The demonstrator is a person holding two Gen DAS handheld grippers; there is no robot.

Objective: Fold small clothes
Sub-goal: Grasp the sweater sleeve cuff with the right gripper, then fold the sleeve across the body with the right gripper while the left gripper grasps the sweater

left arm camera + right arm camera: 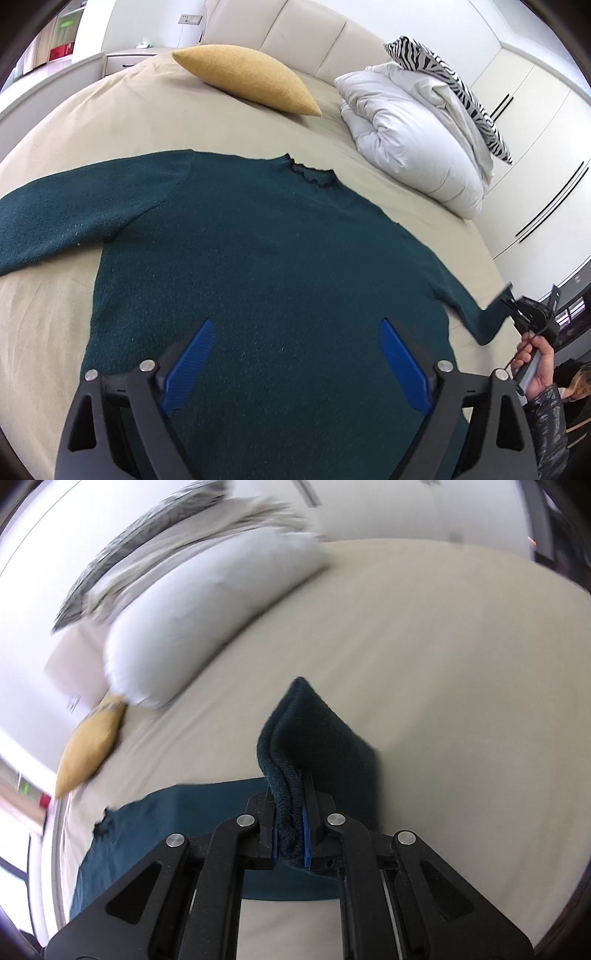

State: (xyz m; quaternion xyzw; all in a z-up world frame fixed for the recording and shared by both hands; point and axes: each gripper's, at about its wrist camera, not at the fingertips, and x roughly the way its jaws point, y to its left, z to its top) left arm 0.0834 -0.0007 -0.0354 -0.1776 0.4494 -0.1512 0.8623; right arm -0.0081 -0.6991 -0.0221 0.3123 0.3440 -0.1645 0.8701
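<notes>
A dark teal knit sweater (258, 258) lies flat on the beige bed sheet (110, 122), neck toward the pillows and its left sleeve (66, 221) stretched out to the left. My left gripper (295, 328) is open, its blue pads hovering over the sweater's lower body. My right gripper (290, 786) is shut on the cuff of the right sleeve (317, 738) and holds it lifted off the bed. In the left wrist view the right gripper (498, 302) shows at the far right edge, pulling that sleeve (476, 317) outward.
A mustard cushion (247, 77) and a folded white duvet (406, 133) with a zebra-print cloth (450, 85) sit at the head of the bed. White wardrobe doors (535, 129) stand to the right. A nightstand (125, 59) is at the far left.
</notes>
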